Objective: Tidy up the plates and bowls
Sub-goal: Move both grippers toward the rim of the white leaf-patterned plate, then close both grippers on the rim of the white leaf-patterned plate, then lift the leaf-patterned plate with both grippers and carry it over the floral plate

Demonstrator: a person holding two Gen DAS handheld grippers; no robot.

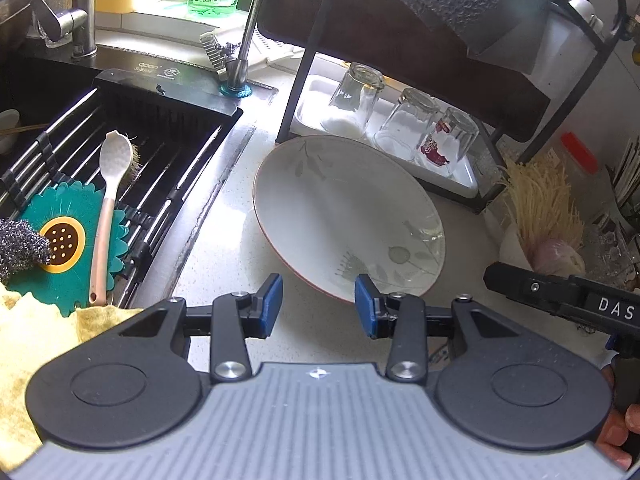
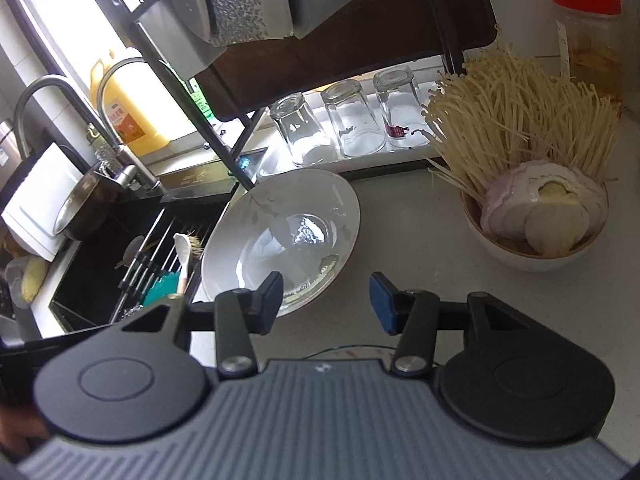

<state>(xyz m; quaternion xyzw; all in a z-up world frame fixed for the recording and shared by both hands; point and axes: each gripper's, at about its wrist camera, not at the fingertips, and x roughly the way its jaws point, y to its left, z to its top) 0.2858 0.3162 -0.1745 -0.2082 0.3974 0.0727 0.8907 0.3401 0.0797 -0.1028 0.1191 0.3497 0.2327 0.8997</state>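
Plate [image 1: 344, 216]: one large white plate with a faint leaf print lies flat on the pale countertop [image 1: 224, 248], between the sink [image 1: 132, 148] and the dish rack [image 1: 460, 92], and just in front of the white tray [image 1: 468, 178] that carries three upturned glasses [image 1: 404, 128]. Left gripper [image 1: 319, 306] hangs just short of the plate's near rim with its blue pads spread apart; nothing sits between them and they press on nothing. Right gripper [image 2: 325, 302] is likewise released, its jaws spread and empty above the plate's near edge in the right wrist view; its left finger overlaps the rim in the picture, but contact cannot be confirmed. Bowl [image 2: 536, 236]: one bowl stands on the counter well to the right of the plate and is filled with enoki mushrooms and sliced onion. Progress is judged as early: the plate is not gripped and not stowed, and the visible rack section holds no plates. Remaining work appears to be grasping the plate, lifting it clear and placing it in its storage position; whether the loaded bowl belongs to the task cannot be determined.
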